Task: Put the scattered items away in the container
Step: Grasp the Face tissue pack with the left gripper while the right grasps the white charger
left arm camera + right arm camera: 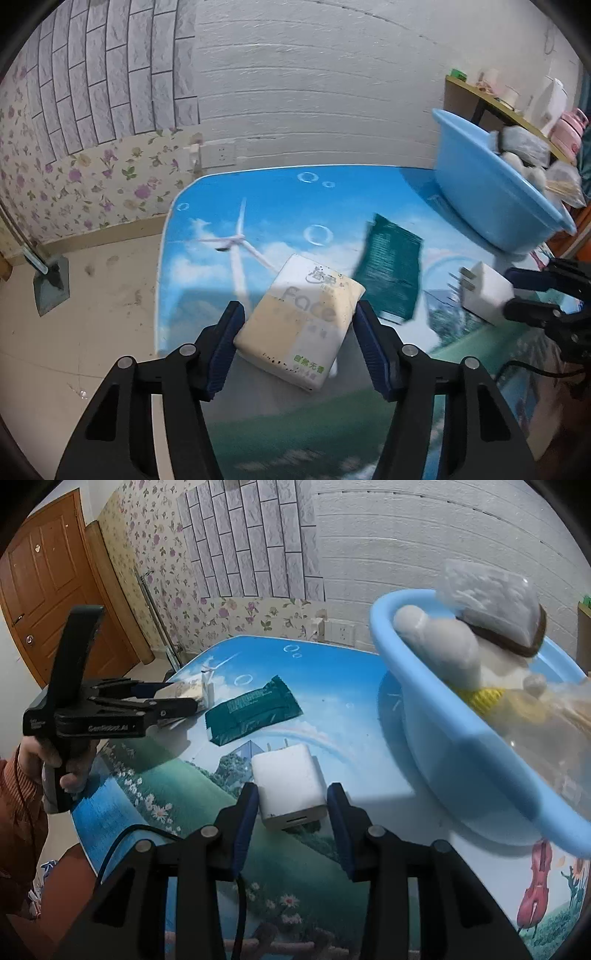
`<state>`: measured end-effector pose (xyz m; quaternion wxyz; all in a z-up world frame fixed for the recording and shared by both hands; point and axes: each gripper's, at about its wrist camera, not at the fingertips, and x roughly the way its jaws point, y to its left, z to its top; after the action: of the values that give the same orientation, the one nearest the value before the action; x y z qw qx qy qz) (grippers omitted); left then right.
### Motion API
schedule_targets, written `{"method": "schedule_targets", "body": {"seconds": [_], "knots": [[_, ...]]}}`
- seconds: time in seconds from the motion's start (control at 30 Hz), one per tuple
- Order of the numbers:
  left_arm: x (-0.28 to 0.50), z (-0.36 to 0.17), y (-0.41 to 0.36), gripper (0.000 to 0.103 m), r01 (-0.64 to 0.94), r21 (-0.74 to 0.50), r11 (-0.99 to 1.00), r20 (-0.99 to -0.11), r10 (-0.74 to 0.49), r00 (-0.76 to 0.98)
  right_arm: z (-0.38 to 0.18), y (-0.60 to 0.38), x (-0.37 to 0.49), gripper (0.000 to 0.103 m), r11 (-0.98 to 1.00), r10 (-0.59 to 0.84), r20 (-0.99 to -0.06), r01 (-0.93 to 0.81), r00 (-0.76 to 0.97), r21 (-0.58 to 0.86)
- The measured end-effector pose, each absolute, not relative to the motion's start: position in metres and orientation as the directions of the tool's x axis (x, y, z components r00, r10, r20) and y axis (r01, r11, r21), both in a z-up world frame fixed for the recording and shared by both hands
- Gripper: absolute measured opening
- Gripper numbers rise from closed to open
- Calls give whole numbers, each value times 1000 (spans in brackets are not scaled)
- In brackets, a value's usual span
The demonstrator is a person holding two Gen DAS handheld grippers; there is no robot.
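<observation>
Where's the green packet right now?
The green packet lies flat on the table, centre-left in the right wrist view, beyond the white charger and left of the blue basin.

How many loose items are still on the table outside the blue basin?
3: tissue pack between the left claw's fingers, white charger between the right claw's, green packet lying between them. None seem hidden.

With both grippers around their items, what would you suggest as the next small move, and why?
Probably lift both and carry them toward the blue basin. The left gripper has its pads against the sides of the tissue pack, and the right gripper grips the white charger. Both items seem secured above the table, and the basin sits just to the right.
</observation>
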<state>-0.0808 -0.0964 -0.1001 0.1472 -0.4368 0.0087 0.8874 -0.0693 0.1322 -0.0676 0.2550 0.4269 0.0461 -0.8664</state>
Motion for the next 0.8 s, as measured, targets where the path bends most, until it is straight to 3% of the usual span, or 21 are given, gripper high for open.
{"method": "schedule_targets", "body": {"seconds": [0.23, 0.37, 0.8], "knots": [[-51, -86, -65, 60, -305, -143, -941, -762, 302, -573, -66, 145, -61, 36, -870, -406, -762, 467, -505, 154], [-42, -77, -48, 60, -321, -156, -934, -751, 323, -576, -61, 154, -54, 22, -871, -414, -750, 465, -517, 160], [-30, -82, -20, 60, -302, -136, -944, -775, 291, -561, -66, 187, -33, 23, -865, -446, -742, 455, -501, 213]]}}
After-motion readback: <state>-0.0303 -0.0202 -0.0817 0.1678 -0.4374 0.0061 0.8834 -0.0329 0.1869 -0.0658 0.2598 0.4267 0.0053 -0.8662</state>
